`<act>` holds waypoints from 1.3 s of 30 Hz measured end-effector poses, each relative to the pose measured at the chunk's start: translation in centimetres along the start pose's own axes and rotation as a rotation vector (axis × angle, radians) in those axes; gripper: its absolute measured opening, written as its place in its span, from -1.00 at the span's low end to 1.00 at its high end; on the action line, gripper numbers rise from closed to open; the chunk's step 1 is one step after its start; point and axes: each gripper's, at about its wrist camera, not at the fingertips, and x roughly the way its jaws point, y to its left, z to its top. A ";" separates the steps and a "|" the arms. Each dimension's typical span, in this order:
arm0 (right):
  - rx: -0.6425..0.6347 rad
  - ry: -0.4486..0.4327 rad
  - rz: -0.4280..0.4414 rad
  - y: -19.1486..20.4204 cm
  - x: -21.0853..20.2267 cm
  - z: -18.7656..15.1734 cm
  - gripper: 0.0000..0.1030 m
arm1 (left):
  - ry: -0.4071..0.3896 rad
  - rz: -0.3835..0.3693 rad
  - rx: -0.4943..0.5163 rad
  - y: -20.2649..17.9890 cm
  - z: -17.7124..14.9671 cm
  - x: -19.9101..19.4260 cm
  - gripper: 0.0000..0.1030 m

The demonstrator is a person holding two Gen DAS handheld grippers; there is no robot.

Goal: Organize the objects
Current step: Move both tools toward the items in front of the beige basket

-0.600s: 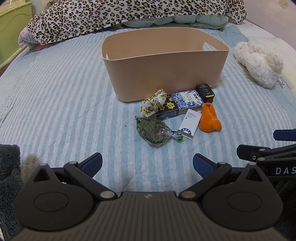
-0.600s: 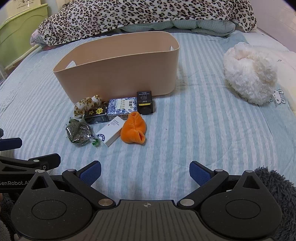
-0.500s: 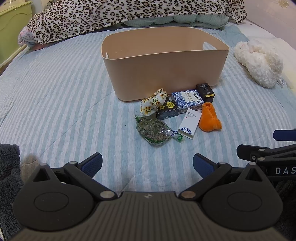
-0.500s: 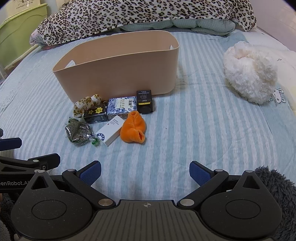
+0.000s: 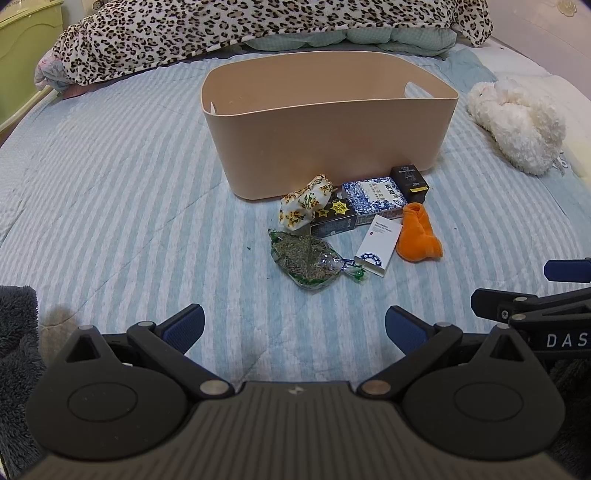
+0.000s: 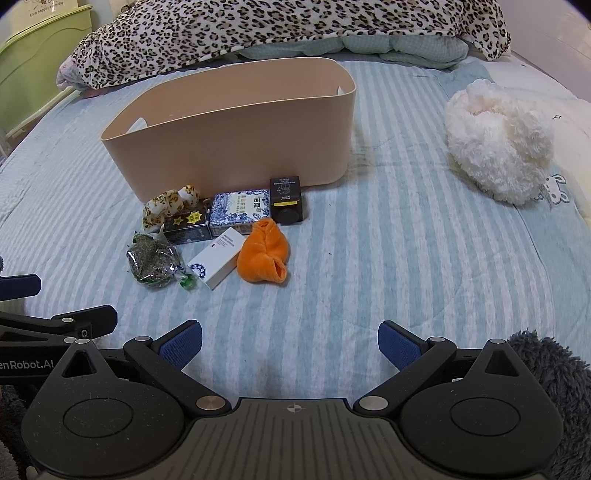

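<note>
On the striped blue bed (image 5: 110, 192), a tan bin (image 5: 328, 140) stands as the landmark, and the loose things lie in a cluster just in front of its near wall. Closest to that wall, a black box (image 6: 285, 201) with a yellow label strip stands at the right end of the row, a blue-and-white patterned box (image 6: 238, 211) printed with Chinese characters lies beside it, and a dark box with yellow star stickers (image 6: 186, 223) sits further left, partly under a floral cloth bundle (image 5: 304, 206). Nearer the cameras than that row lie a white box (image 5: 378, 245) with a round blue seal and small print too fine to read, an orange sock (image 6: 264, 253) touching its right side, and a clear bag of green dried leaves (image 5: 304, 258) at the left. Well to the right of the bin rests a fluffy white plush (image 6: 496, 146); behind the bin, a leopard-print blanket (image 5: 240, 29) is heaped across the bed. The left tool (image 5: 293, 326) and the right tool (image 6: 290, 343) both hang short of the cluster with fingers spread wide, gripping nothing. Lettering reads "DAS" on the right tool's side in the left view and "enRobot.AI" on the left tool's side in the right view, probably cut-off words.
</note>
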 end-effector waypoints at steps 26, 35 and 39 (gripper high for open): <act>-0.012 0.029 -0.031 -0.3 2.2 1.8 1.00 | 0.036 0.007 -0.033 1.5 1.3 2.8 1.00; -0.007 0.046 -0.032 -0.5 4.3 3.4 1.00 | 0.071 0.015 -0.067 2.9 2.7 5.3 1.00; -0.017 0.069 -0.035 -0.3 5.7 4.0 1.00 | 0.084 0.019 -0.088 3.5 3.3 6.9 1.00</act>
